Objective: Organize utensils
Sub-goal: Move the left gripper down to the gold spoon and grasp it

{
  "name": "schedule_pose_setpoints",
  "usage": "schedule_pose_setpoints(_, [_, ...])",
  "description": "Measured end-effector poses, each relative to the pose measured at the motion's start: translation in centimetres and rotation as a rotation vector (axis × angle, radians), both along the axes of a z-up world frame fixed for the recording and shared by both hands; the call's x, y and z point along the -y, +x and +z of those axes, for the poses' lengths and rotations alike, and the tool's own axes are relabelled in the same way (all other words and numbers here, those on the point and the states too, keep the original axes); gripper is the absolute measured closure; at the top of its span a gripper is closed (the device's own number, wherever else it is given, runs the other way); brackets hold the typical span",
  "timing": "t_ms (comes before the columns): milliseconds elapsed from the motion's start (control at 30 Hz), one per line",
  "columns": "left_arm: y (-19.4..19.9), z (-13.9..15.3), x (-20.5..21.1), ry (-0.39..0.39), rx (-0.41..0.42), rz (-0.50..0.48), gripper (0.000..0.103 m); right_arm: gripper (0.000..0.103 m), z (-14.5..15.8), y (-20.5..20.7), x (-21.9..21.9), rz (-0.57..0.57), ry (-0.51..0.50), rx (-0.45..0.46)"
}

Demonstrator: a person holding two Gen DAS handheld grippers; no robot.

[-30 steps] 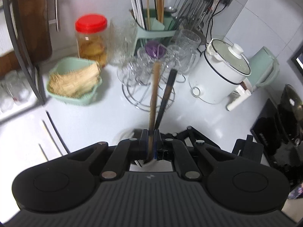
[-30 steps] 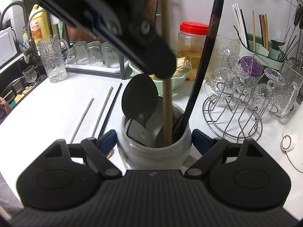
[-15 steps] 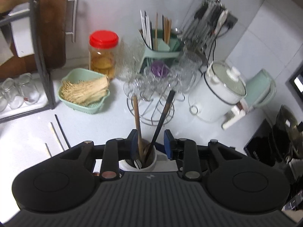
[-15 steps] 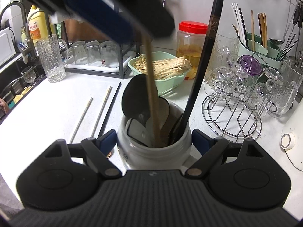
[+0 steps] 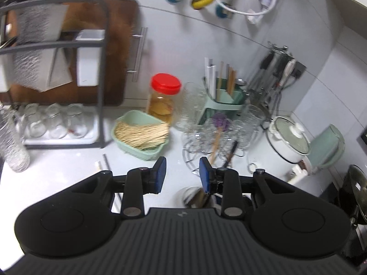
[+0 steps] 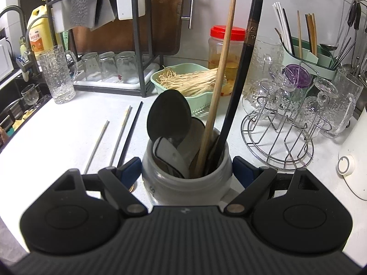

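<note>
White kitchen counter (image 6: 57, 137) under a tiled wall, crowded with containers. Near the front, a pale ceramic utensil jar (image 6: 185, 178) holding a dark spoon (image 6: 168, 114) bowl-up, a wooden chopstick (image 6: 218, 87) and a black chopstick (image 6: 238, 84) leaning right, plus further flat utensils too packed to tell apart. Right gripper (image 6: 185, 171) set wide around that jar, blue pads close by either wall; contact not certain. Left gripper (image 5: 182, 171) above the jar, jaws just opened and now partly apart, nothing between them. Loose on the counter left of the jar: two pale chopsticks (image 6: 110, 137) and a black one (image 6: 130, 133). Behind: green basket (image 6: 197, 98) heaped with pale thin sticks, red-lidded jar (image 6: 227, 45) of yellowish contents, green holder (image 6: 307, 57) full of upright chopsticks, wire rack (image 6: 277, 142) hung with glass cups, tray of upturned glasses (image 6: 107, 66), tall textured glass (image 6: 57, 75) empty.
</note>
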State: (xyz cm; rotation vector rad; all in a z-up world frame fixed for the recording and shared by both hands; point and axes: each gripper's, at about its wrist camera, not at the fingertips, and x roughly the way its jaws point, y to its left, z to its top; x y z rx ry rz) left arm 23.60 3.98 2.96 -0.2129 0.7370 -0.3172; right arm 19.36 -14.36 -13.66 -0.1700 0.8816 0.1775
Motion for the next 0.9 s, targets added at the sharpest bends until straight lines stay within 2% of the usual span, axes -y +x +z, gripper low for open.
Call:
schedule_pose_setpoints(233, [-0.6,-4.3,-2.7,-0.057,-0.073,0.063,0.067,0.015,0.1,-0.3,0.1,0.004,-0.003,0.002])
schedule_pose_setpoints(433, [-0.8,-9.2,-4.2,-0.073,-0.178,0.092,0.067,0.015,0.4,-0.9,0.6,0.002,-0.008,-0.003])
schedule_pose_setpoints(533, [-0.4,-12.5,-4.8,-0.145,-0.249,0.079,0.067,0.015,0.5,-1.2,0.8,-0.005,-0.010,-0.007])
schedule_pose_setpoints(600, [0.2,-15.2,-5.0,-0.189,-0.332,0.089,0.068,0.015,0.6,-1.4,0.9,-0.010,-0.011,-0.008])
schedule_pose_setpoints(733, [0.7,-17.8,-3.7,-0.148,-0.339,0.086,0.068,0.015,0.7,-1.7,1.4,-0.004,-0.008,-0.011])
schedule_pose_setpoints(900, [1.8,-19.4,-2.2,-0.064,-0.324,0.105,0.067,0.015,0.8,-2.3,2.0,0.011,-0.003,-0.003])
